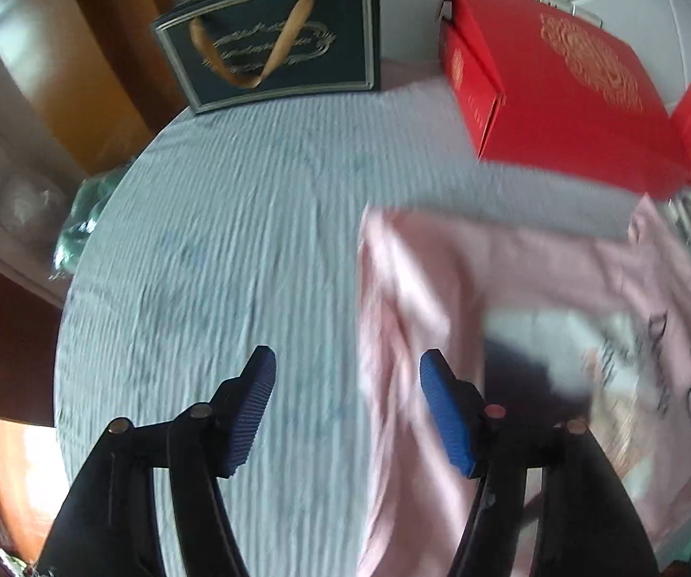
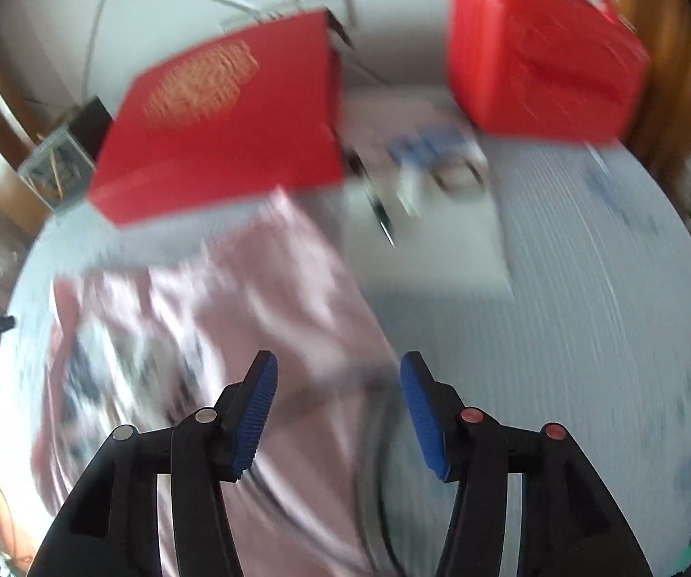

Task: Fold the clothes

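Observation:
A pink garment (image 1: 513, 283) with a printed picture lies folded on the pale blue striped cloth (image 1: 230, 250) that covers the table. In the left wrist view it fills the right half, and my left gripper (image 1: 348, 375) hangs open above its left edge with nothing between the blue pads (image 1: 441, 408). The right wrist view is blurred; there the same pink garment (image 2: 259, 298) lies at the lower left. My right gripper (image 2: 338, 380) is open over the garment's right edge, and its jaws are empty.
A dark green gift box (image 1: 278, 43) with a gold ribbon stands at the back. A red box (image 1: 557, 81) and a red handbag (image 2: 542, 48) stand behind the garment. Papers and a pen (image 2: 384, 221) lie on the cloth between them. The table edge curves at left.

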Motion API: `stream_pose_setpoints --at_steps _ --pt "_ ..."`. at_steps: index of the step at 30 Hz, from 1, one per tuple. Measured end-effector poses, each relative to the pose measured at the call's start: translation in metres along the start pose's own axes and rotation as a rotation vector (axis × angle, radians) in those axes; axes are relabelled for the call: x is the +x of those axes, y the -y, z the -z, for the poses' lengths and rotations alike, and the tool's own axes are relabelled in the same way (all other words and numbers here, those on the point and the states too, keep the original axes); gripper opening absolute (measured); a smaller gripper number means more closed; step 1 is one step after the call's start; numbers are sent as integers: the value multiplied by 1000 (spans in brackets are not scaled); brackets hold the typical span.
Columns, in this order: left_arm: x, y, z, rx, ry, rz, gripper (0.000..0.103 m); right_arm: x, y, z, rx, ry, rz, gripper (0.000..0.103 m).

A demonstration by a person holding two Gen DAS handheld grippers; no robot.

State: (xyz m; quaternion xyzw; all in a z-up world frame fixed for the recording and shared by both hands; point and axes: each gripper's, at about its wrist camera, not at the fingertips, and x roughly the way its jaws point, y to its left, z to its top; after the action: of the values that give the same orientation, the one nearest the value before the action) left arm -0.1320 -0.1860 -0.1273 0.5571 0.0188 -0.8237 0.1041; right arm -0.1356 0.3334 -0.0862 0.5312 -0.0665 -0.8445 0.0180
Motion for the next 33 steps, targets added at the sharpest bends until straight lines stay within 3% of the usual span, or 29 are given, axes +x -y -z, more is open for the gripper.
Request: stream_pose_setpoints --at_steps 4,7,10,14,15,18,20,22,23,24,25,27,30,31,33 --pt "-4 -18 53 -51 -41 35 62 0 32 71 95 -74 22 52" --pt "-2 -16 85 -48 -67 54 62 -2 43 117 141 -121 11 40" --pt "5 -7 116 -32 -108 80 62 -5 44 154 150 -163 4 29" --pt "13 6 147 -9 -152 107 62 -5 44 187 184 -206 -25 28" --pt "13 8 153 -3 -157 115 62 -6 42 193 192 -214 -42 30" --pt "14 13 166 10 -167 137 62 -7 28 203 175 -248 -90 55" --pt "15 16 172 23 -170 143 62 -6 14 209 138 -265 -114 80" --pt "18 18 177 30 -175 135 62 4 -2 212 86 -295 -100 83" --pt "19 19 178 32 -174 129 62 11 -9 211 60 -313 -76 76" --pt "20 20 178 35 -168 125 62 17 -16 211 34 -331 -52 61" --pt "20 21 177 38 -164 120 62 19 -22 205 14 -331 -35 4" --pt "19 22 175 46 -158 113 62 15 -32 184 -15 -304 -11 1" --pt "18 21 169 38 -156 119 62 -9 -51 130 -38 -173 -50 1" --pt "18 21 167 34 -156 120 62 -15 -57 109 -34 -126 -71 3" --pt "16 19 164 23 -159 117 62 -23 -68 77 -39 -58 -92 18"
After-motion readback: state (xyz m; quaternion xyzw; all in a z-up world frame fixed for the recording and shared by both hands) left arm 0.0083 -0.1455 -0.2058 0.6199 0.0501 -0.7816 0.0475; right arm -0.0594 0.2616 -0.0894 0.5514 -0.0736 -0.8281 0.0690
